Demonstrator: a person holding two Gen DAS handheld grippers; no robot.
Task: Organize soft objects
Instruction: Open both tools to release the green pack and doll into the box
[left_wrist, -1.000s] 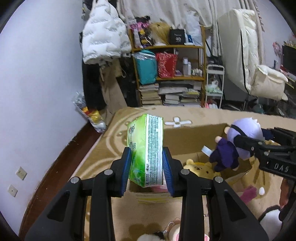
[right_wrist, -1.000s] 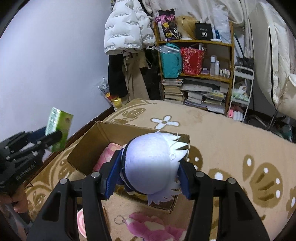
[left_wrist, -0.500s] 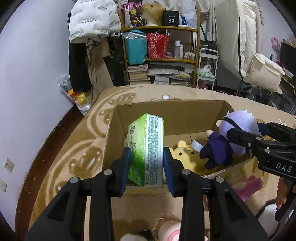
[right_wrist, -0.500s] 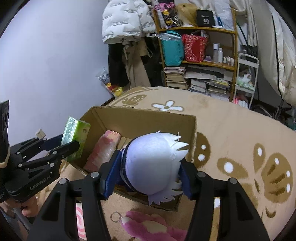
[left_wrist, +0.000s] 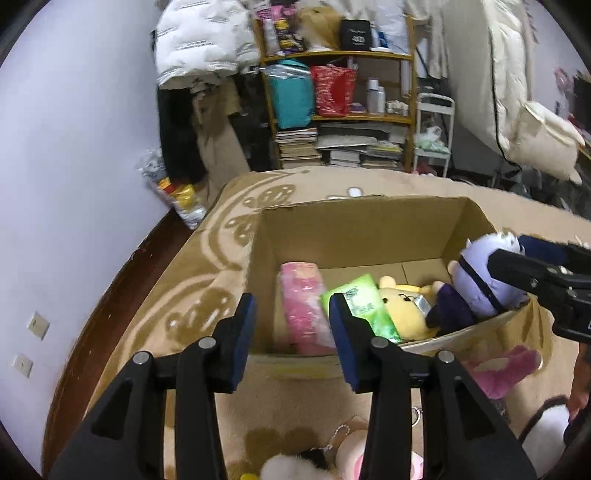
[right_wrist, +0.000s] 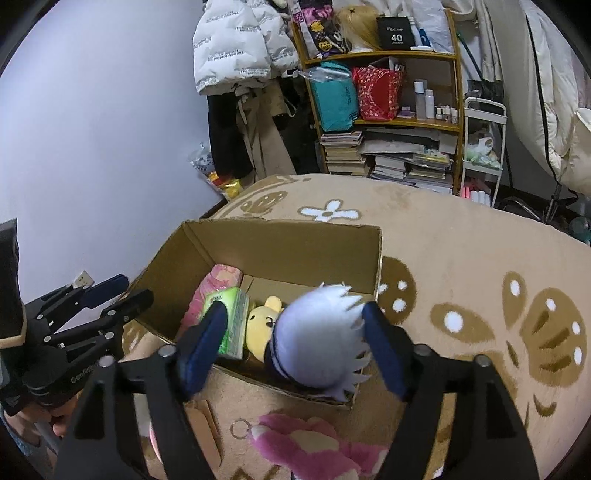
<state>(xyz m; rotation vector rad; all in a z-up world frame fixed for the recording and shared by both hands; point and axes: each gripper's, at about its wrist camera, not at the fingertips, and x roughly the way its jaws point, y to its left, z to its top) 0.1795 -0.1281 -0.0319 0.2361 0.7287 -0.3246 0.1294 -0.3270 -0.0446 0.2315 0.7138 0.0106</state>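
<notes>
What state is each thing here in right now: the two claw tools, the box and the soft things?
Left gripper: open, empty.
Right gripper: open around the white-haired doll.
Brown cardboard box: open-topped, partly filled.
Green tissue pack: lying inside the box.
Yellow bear plush: inside the box.
White-haired doll: at the box's near edge.
Pink plush: outside, on the carpet.

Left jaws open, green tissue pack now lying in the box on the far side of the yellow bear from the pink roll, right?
Not quite. The left gripper is open, but the tissue pack lies between the pink roll and the yellow bear in the box. Both wrist views show it.
</notes>
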